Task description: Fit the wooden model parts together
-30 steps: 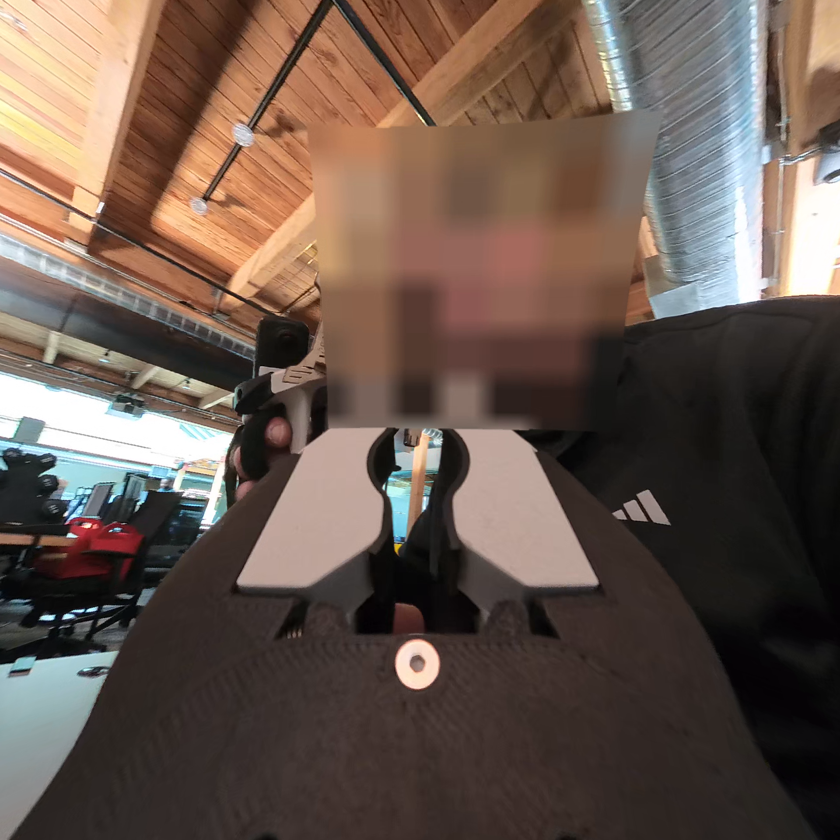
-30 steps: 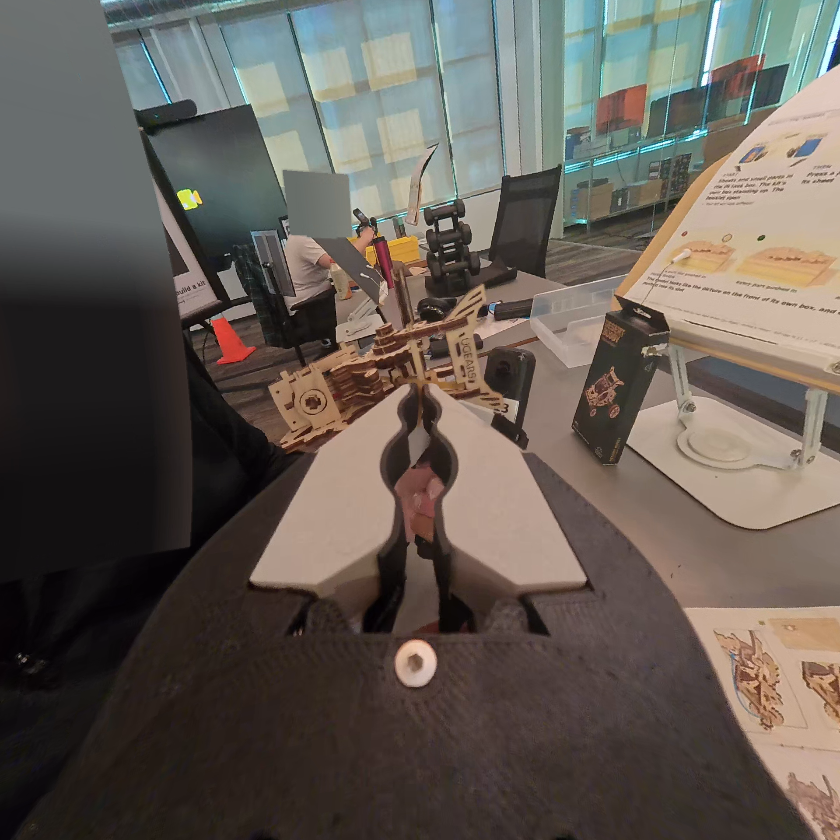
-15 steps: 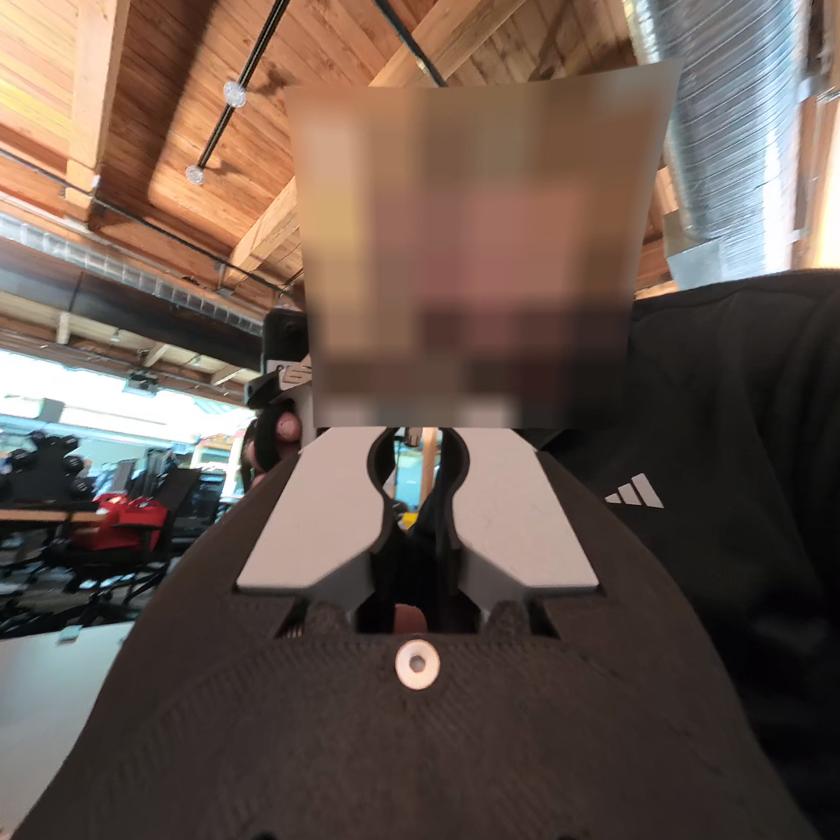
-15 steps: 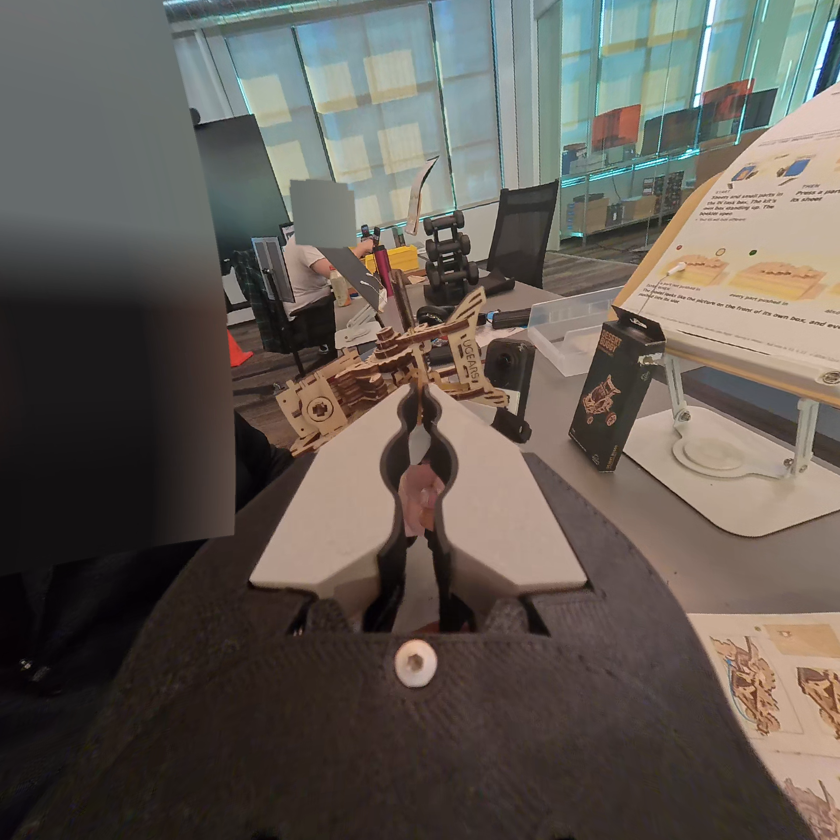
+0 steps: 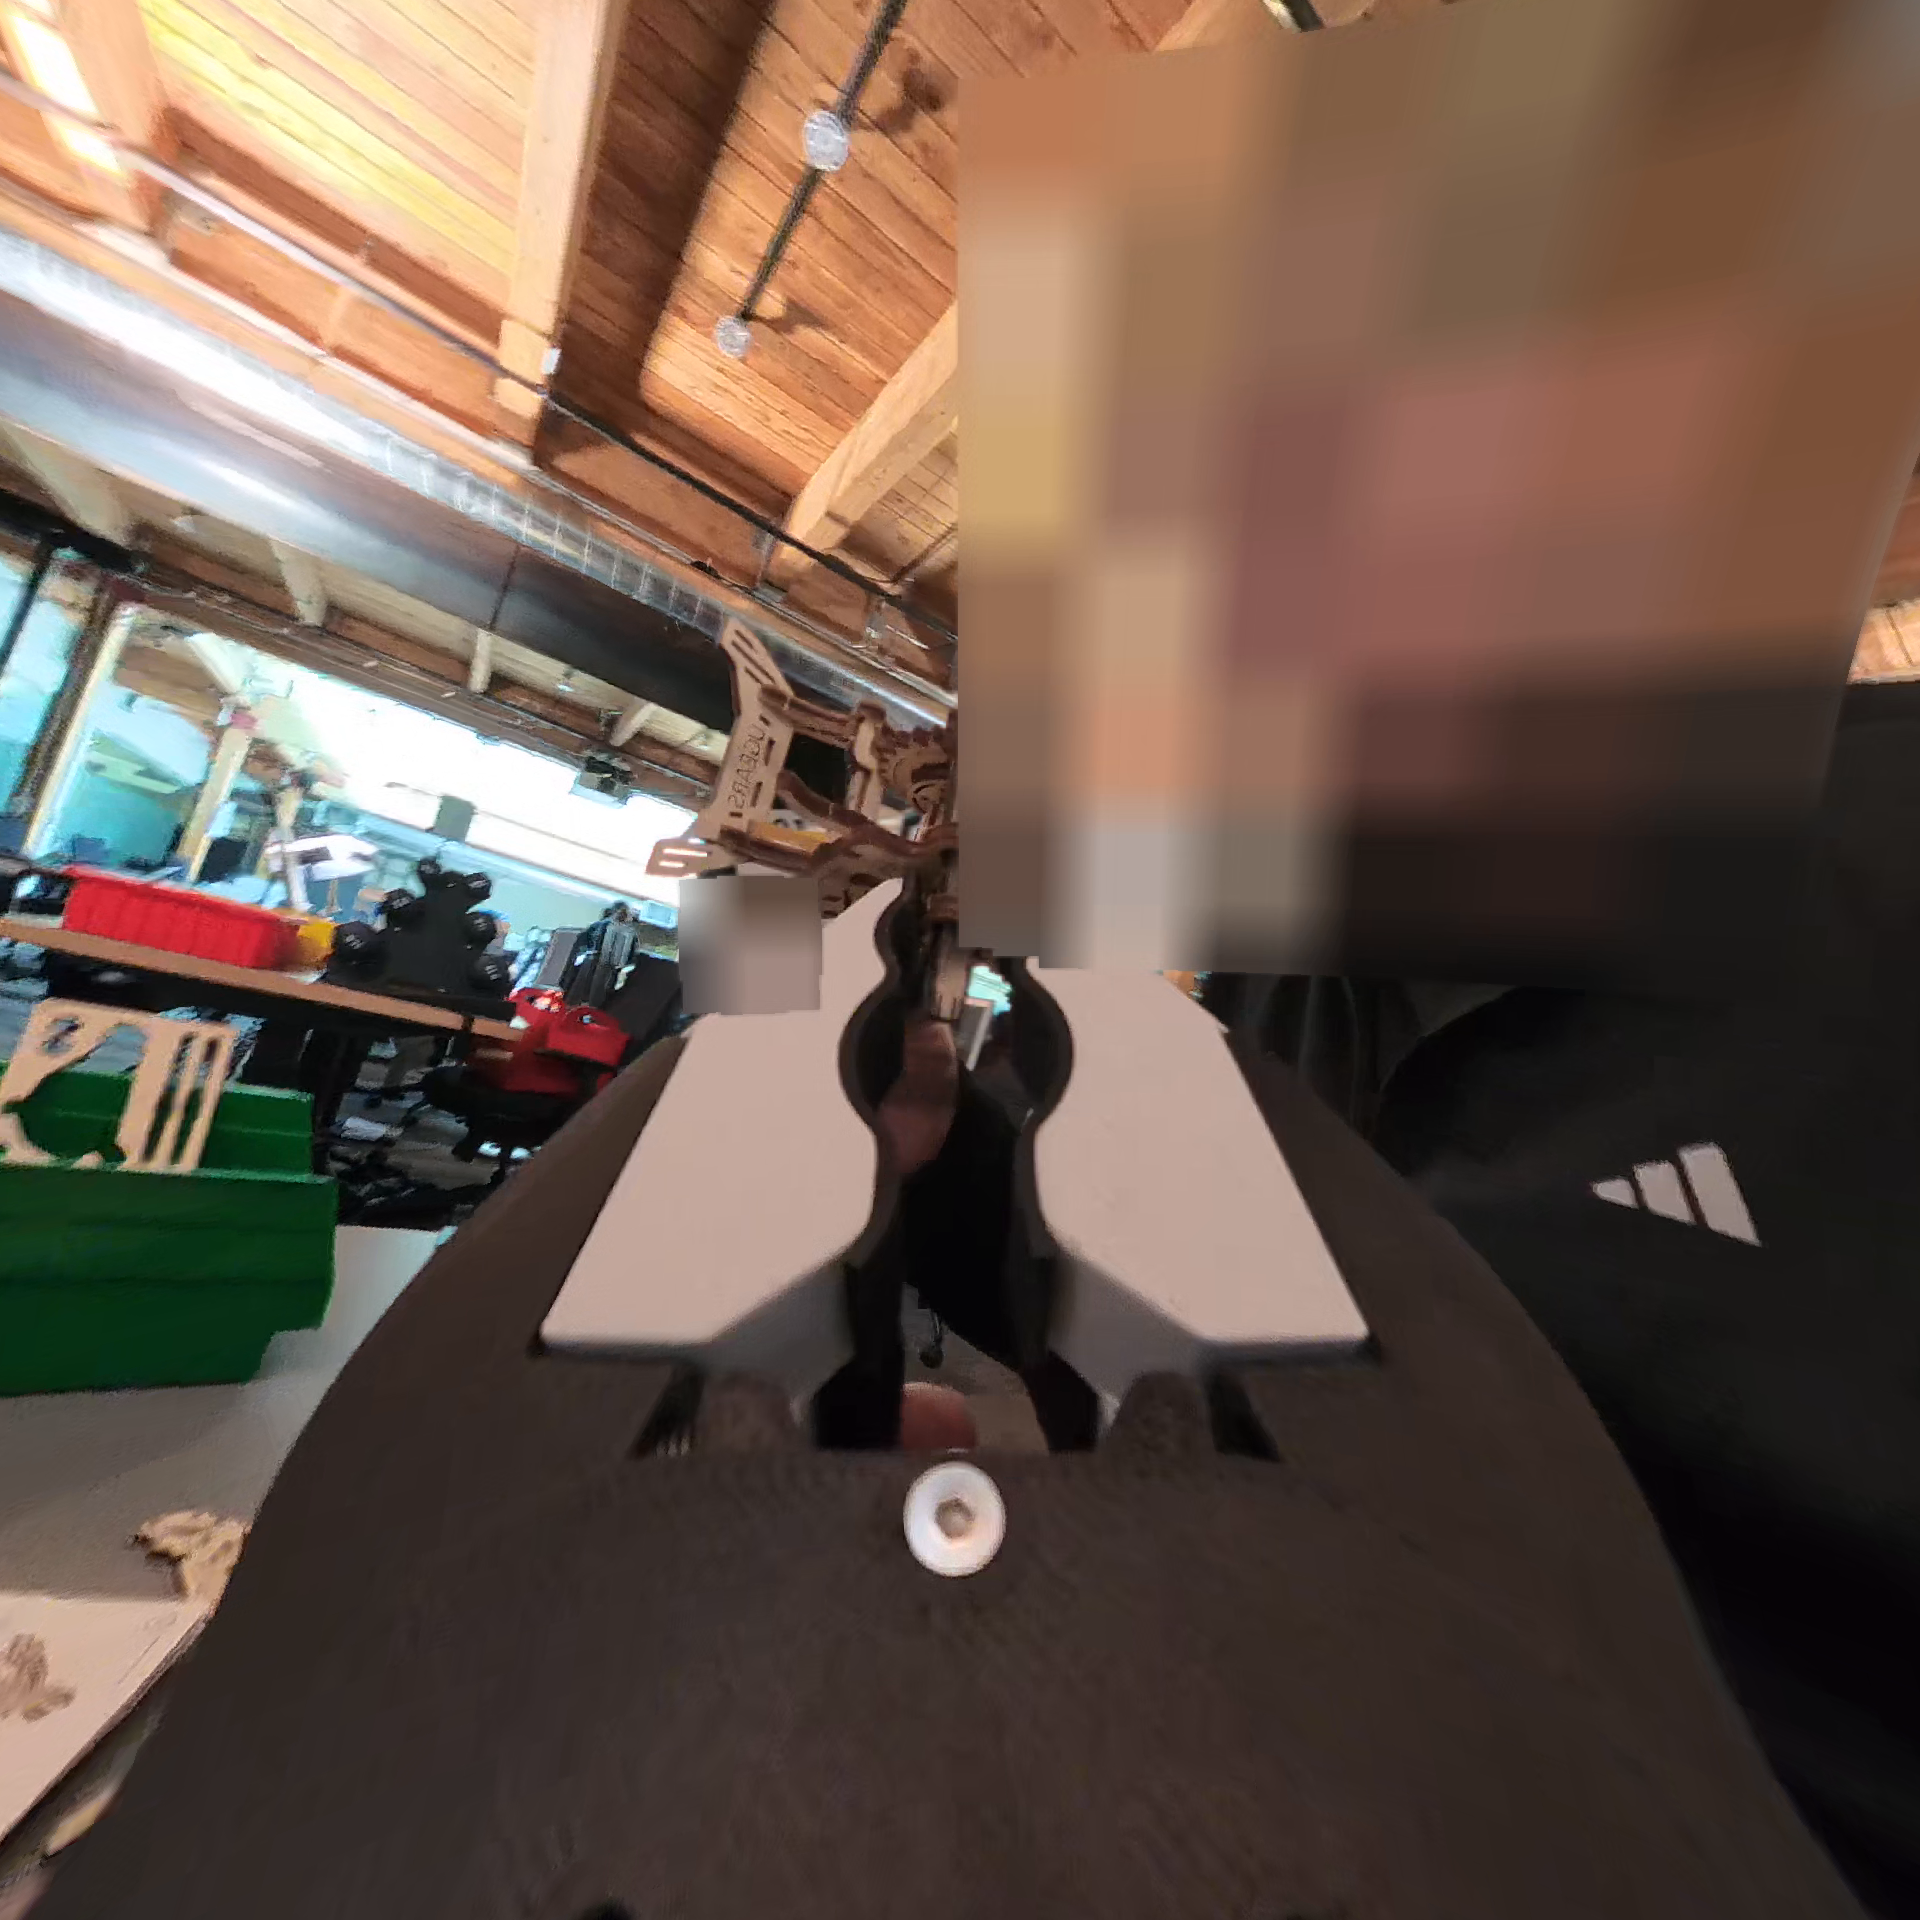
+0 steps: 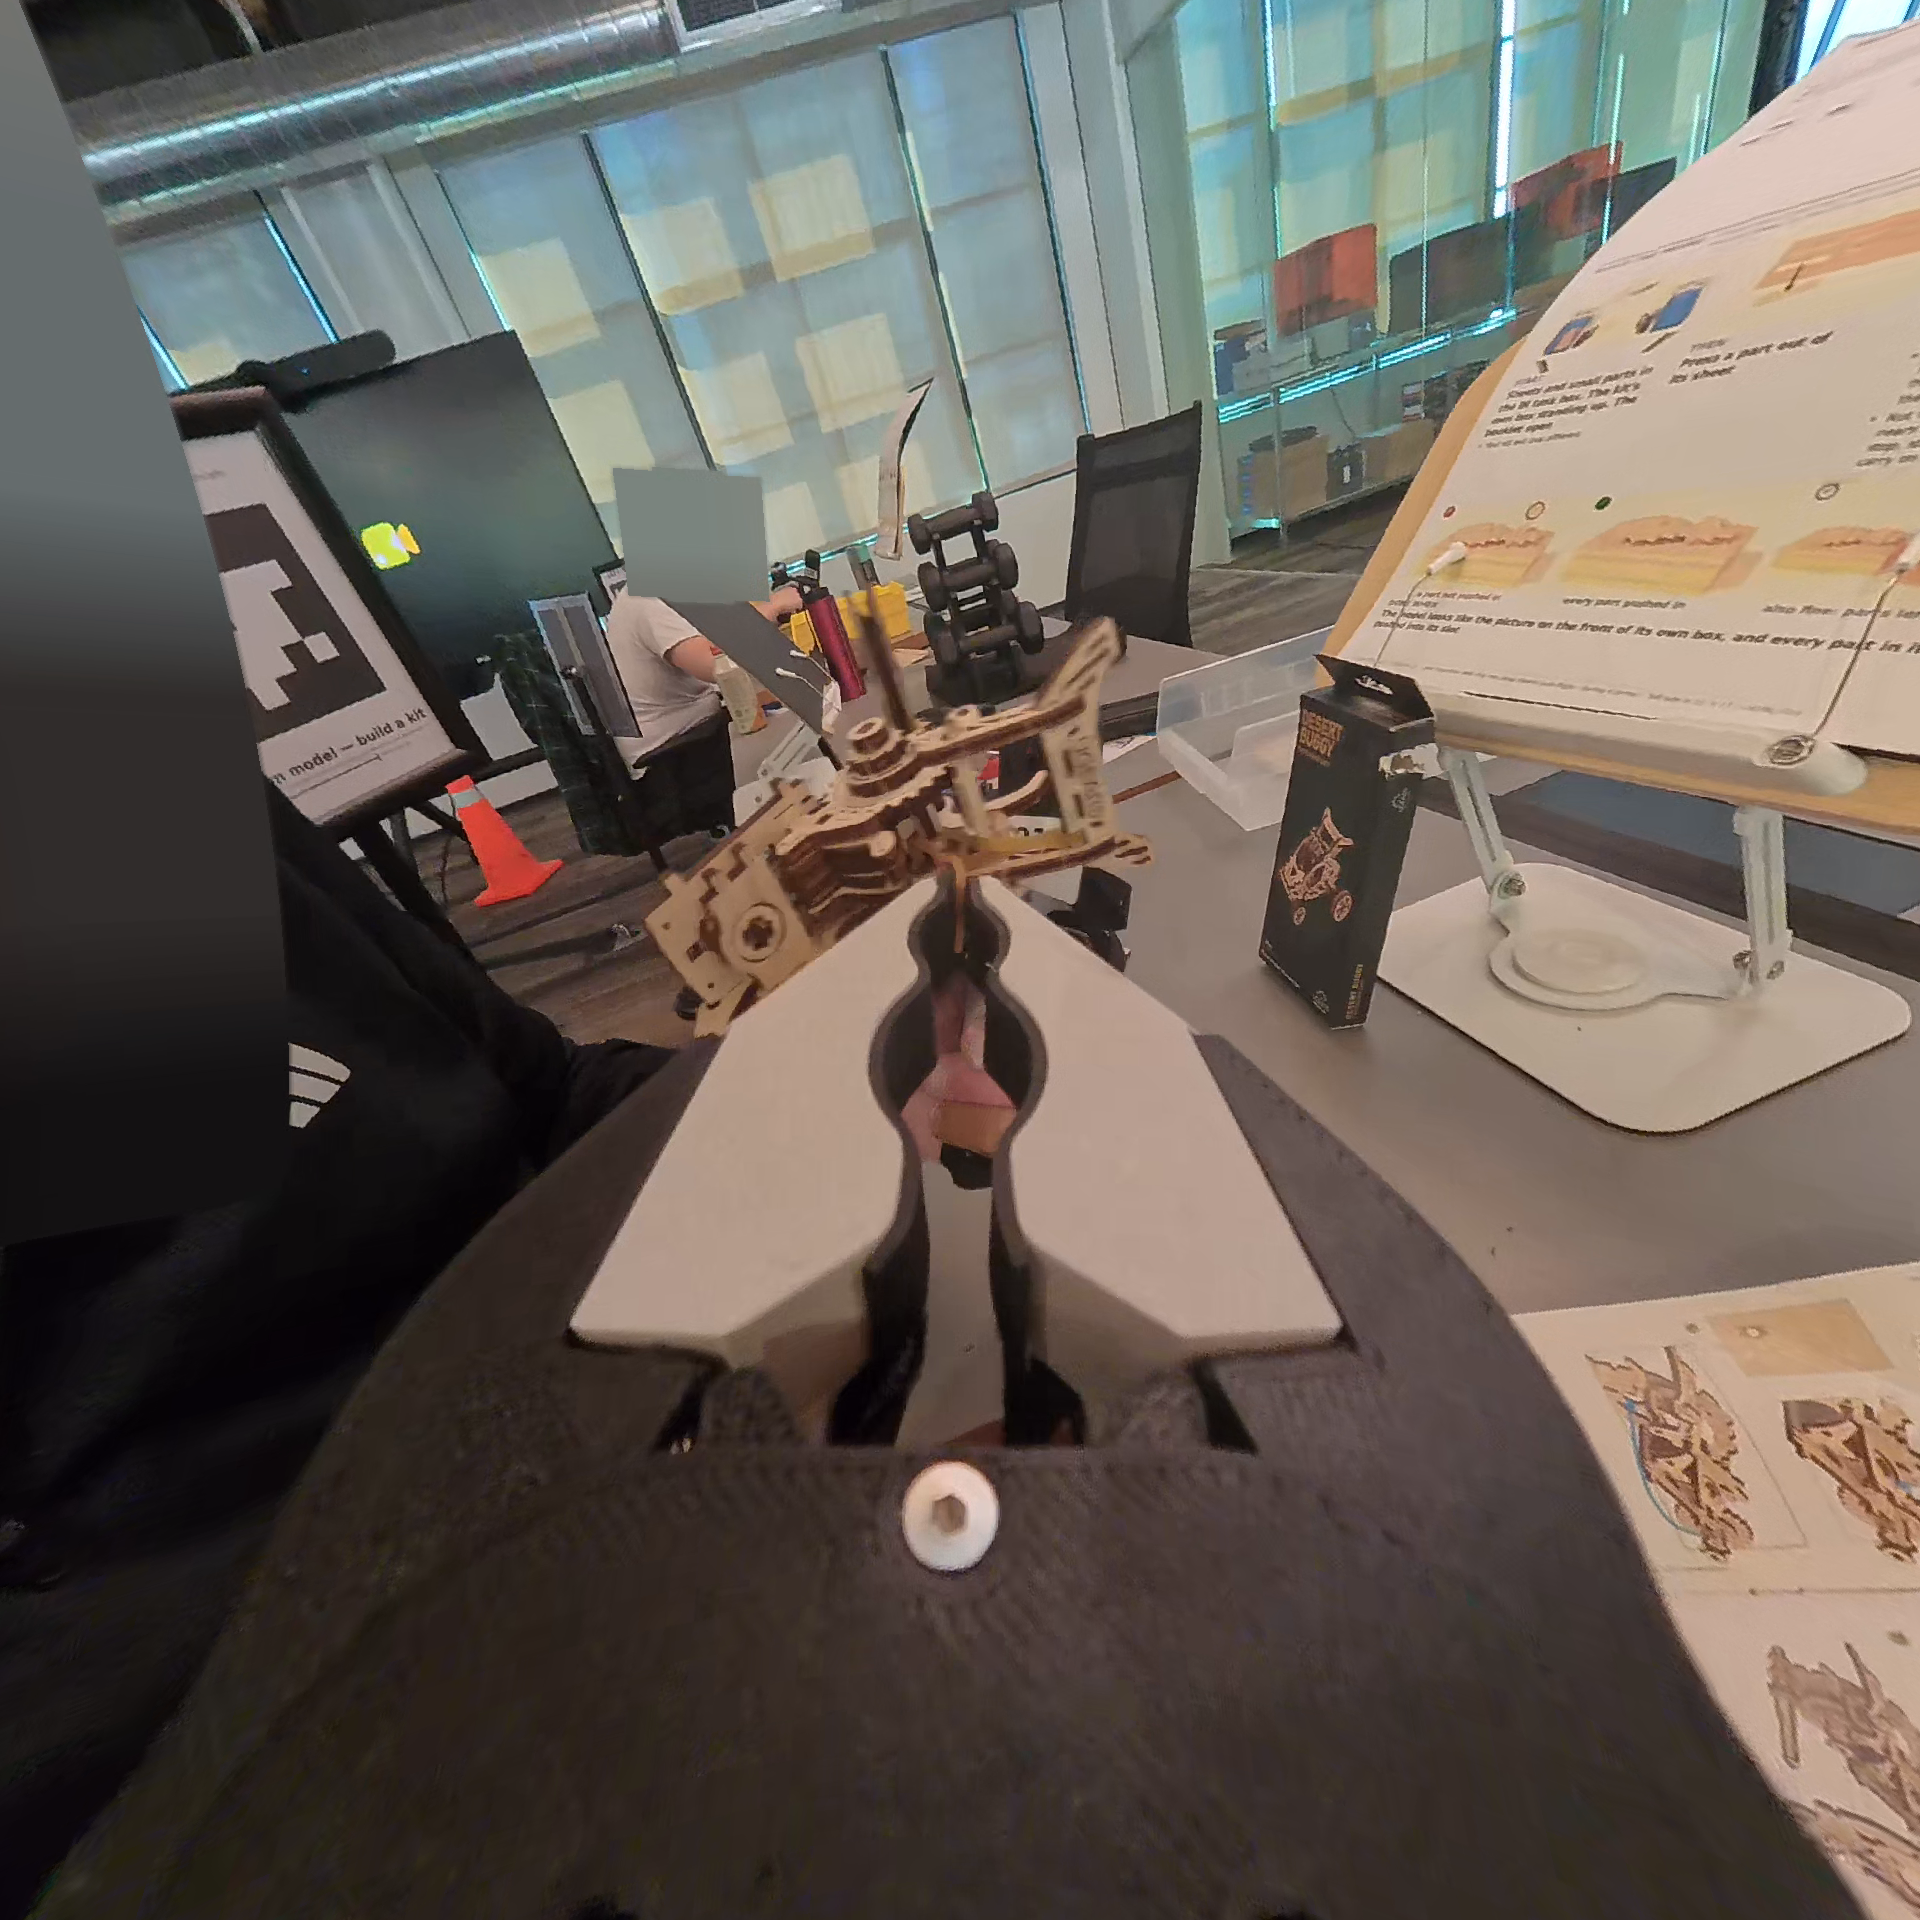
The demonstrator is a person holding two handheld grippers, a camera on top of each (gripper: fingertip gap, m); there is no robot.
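Pinching the wooden model at its tips, the right hand-held gripper holds it aloft.

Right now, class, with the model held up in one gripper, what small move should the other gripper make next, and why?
Probably ease the left gripper forward a touch. Its fingers look open, and the wooden model, clamped in the shut right gripper, sits just past their tips, so a short advance should bring a part within its grasp.
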